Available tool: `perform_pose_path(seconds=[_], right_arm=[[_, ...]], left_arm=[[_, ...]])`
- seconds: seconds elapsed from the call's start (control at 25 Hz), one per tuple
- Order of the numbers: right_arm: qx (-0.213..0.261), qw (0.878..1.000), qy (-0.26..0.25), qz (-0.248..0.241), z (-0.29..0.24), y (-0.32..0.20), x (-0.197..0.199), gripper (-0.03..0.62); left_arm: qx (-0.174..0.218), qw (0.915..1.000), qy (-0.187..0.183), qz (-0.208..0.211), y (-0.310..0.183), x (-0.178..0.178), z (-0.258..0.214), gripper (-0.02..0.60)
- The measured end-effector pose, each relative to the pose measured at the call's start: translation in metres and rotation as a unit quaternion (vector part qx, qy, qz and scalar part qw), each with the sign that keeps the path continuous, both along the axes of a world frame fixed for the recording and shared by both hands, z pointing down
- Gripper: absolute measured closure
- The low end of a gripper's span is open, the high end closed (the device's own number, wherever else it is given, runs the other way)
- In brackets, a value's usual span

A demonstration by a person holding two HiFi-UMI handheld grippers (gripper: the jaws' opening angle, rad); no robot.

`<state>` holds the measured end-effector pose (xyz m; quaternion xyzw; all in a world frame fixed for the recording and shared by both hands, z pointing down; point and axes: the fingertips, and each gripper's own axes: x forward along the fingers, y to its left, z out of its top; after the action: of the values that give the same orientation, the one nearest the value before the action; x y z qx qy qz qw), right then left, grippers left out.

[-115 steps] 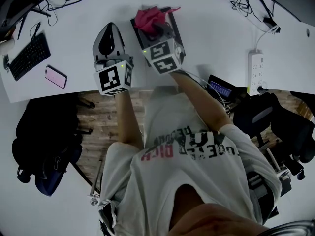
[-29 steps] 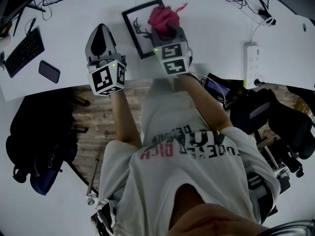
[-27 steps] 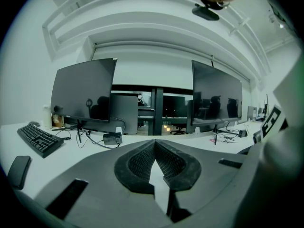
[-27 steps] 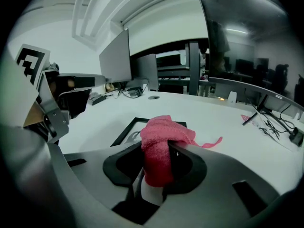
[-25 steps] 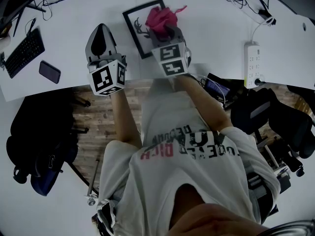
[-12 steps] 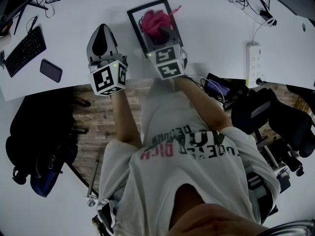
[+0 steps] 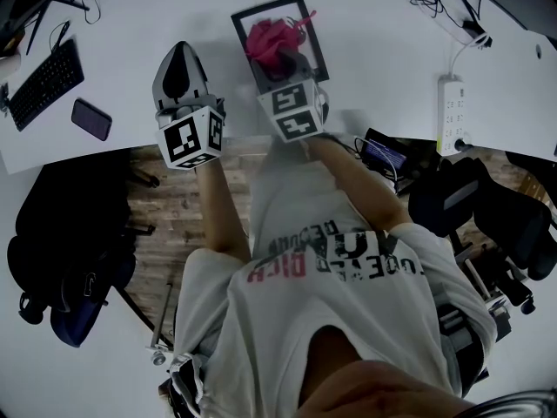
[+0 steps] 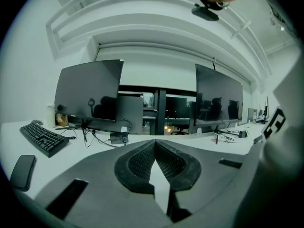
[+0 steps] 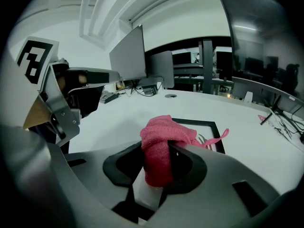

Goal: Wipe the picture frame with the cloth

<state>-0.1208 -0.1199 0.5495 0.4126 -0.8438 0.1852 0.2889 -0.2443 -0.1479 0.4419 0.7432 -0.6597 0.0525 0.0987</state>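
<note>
My right claw (image 7: 277, 61) is clenched on the pink cloth (image 9: 159, 141). In the right gripper view a thick fold of it is pinched between the two jaws, and the rest bunches up past the tips. That bunch sits on the picture frame (image 7: 268, 5), a black-edged frame lying flat on the white surface (image 7: 383, 42), turned a little out of line with the surface edge. From the head view the cloth (image 7: 265, 38) covers the middle of the frame, with a thin pink tail trailing toward its far right corner. The claw reaches in over the frame's near end, so the frame lies directly ahead of and under the jaw tips. In the right gripper view the frame's far border (image 9: 197, 122) shows just beyond the cloth.

My left claw (image 7: 181, 52) is closed on nothing. In the left gripper view its ribbed pads (image 8: 142, 163) meet at the tips. It sits to the left of the frame, apart from it, pointing across the surface toward two dark monitors (image 8: 89, 94). I cannot tell whether it touches the surface.

A keyboard (image 7: 43, 81) and a phone (image 7: 91, 118) lie farther left, and a power strip (image 7: 451, 116) lies well off to the right.
</note>
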Motion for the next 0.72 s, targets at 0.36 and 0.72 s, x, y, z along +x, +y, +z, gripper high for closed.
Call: perform_pose_path(seconds=[0.36, 0.72], right_arm=[[0.006, 1.000, -0.002, -0.005, -0.0002, -0.0010, -0.0011, 0.479], [0.011, 1.000, 0.001, -0.009, 0.0014, 0.0007, -0.0003, 0.479]], left_arm=[[-0.001, 1.0000, 0.003, -0.004, 0.0032, -0.0019, 0.0011, 0.584], [0.003, 1.0000, 0.005, -0.004, 0.0058, 0.0014, -0.0027, 0.584]])
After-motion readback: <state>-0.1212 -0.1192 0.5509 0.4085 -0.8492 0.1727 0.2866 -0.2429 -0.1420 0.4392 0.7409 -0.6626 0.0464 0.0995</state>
